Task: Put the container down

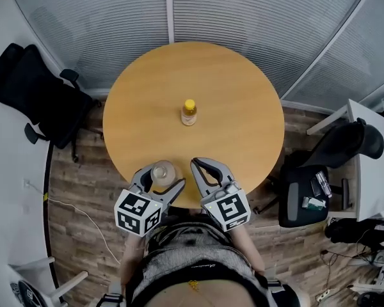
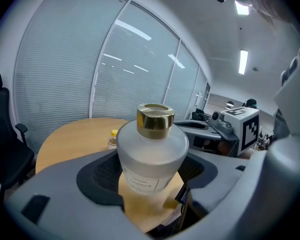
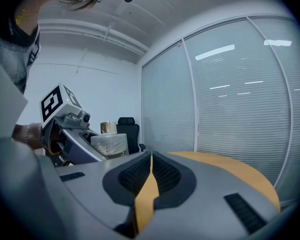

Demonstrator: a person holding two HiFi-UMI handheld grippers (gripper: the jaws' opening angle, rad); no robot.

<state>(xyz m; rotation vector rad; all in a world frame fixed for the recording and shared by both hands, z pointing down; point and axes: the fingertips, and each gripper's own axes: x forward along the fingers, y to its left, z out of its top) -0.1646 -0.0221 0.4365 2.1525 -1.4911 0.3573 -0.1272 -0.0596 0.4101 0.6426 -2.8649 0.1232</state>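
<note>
Container [image 1: 162, 171], frosted glass with a gold cap, gripped upright between the jaws of the left gripper [image 1: 159, 179] at the near edge of the table [image 1: 243, 107]. Only the left gripper view shows us its pale label (print unreadable). Only the head view shows the whole round table, with a yellow-capped bottle [image 1: 189, 112] at its centre, well apart. Right gripper [image 1: 203, 166]: jaws pressed together, nothing between them. Around the wooden table we see plank floor [image 1: 83, 203], blinds [image 1: 256, 18] and a black chair [image 1: 32, 88].
</note>
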